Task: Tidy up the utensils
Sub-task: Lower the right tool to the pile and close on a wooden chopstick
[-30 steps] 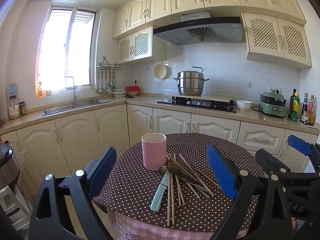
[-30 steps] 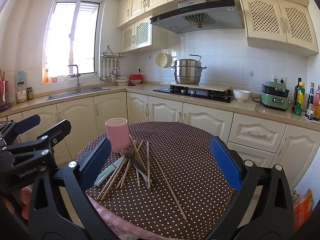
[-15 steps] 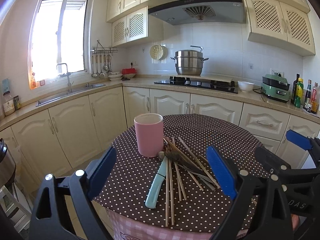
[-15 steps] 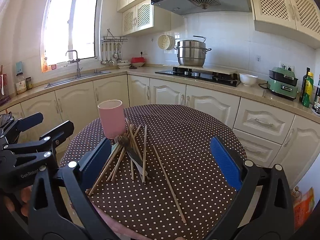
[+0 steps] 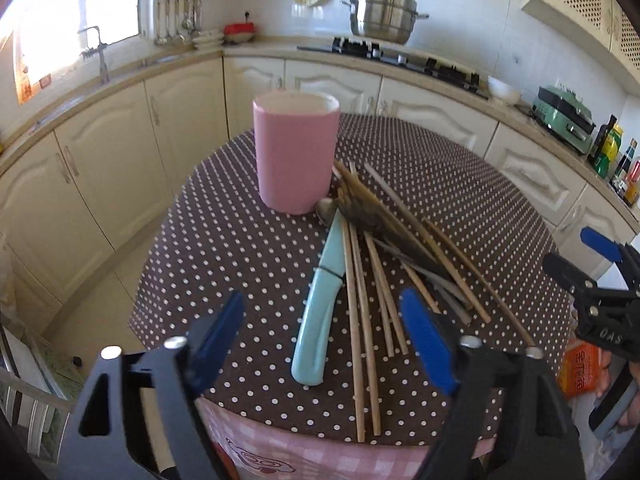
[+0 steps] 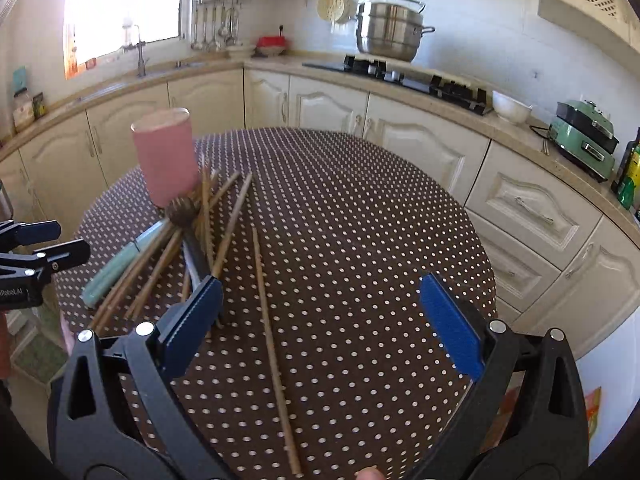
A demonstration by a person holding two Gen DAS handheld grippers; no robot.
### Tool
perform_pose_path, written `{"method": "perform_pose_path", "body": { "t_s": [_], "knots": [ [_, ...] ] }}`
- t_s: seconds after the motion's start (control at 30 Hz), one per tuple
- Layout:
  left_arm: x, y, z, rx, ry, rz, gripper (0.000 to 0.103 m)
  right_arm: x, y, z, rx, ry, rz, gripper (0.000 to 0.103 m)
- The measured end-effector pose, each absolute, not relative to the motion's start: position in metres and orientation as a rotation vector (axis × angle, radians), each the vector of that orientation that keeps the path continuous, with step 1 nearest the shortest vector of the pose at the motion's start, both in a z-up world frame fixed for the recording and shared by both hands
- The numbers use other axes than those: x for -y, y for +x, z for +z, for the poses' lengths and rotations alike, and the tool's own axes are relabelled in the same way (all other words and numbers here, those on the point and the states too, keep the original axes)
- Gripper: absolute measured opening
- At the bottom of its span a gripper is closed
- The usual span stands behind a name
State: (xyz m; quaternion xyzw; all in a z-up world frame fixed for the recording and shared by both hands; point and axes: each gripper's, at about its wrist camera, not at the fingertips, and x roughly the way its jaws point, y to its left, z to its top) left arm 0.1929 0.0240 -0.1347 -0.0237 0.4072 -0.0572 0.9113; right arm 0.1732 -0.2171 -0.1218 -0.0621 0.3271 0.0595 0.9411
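Both grippers have dropped closer to the round table (image 5: 224, 240) since a second ago, tipping downward so the polka-dot cloth now fills most of each view. Left wrist view: the left gripper (image 5: 322, 326) hovers with its blue jaws apart and closing, pads pressing on nothing; the light-blue knife (image 5: 320, 304) handle and two wooden chopsticks (image 5: 360, 320) lie on the cloth between them. At 12 o'clock from the knife a pink cup (image 5: 295, 152) stands upright, with a metal spoon (image 5: 326, 209) bowl just beside its base. More chopsticks fan toward 4 o'clock. At 3 o'clock the right gripper (image 5: 600, 280) shows at the frame edge. Right wrist view: the right gripper's jaws stand wide apart, empty, above the cloth. One chopstick (image 6: 272, 340) lies alone between them. The utensil pile sits at 10 o'clock, touching the cup.
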Motion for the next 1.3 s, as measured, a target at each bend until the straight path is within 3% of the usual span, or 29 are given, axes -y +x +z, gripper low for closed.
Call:
{"method": "perform_pose_path", "body": {
  "t_s": [0.23,0.4,0.53,0.7,0.87,1.2,1.3],
  "knots": [
    [-0.019,0.219,-0.161,-0.968,-0.077,-0.172,0.036,0.223,0.194,-0.136,-0.768,-0.134,0.197,0.097],
    [-0.012,0.240,-0.172,-1.034,-0.068,-0.190,0.024,0.223,0.212,-0.143,-0.864,-0.103,0.282,0.095],
    [-0.006,0.250,-0.175,-1.065,-0.060,-0.191,0.016,0.221,0.225,-0.148,-0.930,-0.115,0.319,0.087],
    [0.000,0.267,-0.174,-1.106,-0.049,-0.204,0.012,0.215,0.241,-0.155,-0.997,-0.133,0.346,0.077],
    [0.000,0.284,-0.172,-1.169,-0.065,-0.217,0.008,0.210,0.256,-0.161,-1.082,-0.146,0.386,0.059],
    [-0.002,0.280,-0.182,-1.244,-0.064,-0.237,0.009,0.198,0.268,-0.166,-1.152,-0.172,0.428,0.052],
    [0.003,0.282,-0.187,-1.246,-0.064,-0.229,0.008,0.196,0.270,-0.170,-1.168,-0.176,0.430,0.043]
  ]
}}
